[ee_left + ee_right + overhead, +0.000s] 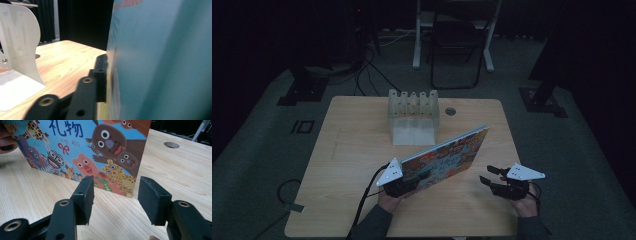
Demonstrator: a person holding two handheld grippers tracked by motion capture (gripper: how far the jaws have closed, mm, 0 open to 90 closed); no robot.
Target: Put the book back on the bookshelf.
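The left gripper [404, 186] is clamped on the colourful cartoon-animal picture book [447, 155], standing it on edge over the pale wooden table [347, 150]. The right gripper [495, 176] waits beside it, jaws wide, empty. The translucent slotted rack [413, 107] sits beyond, so racking looks undone.

Book [447, 156] upright on table [352, 150], before rack [413, 116], between left gripper [396, 186] and right gripper [492, 177].

Glossy book [85, 150] (paper), matt wood-grain table [357, 150]
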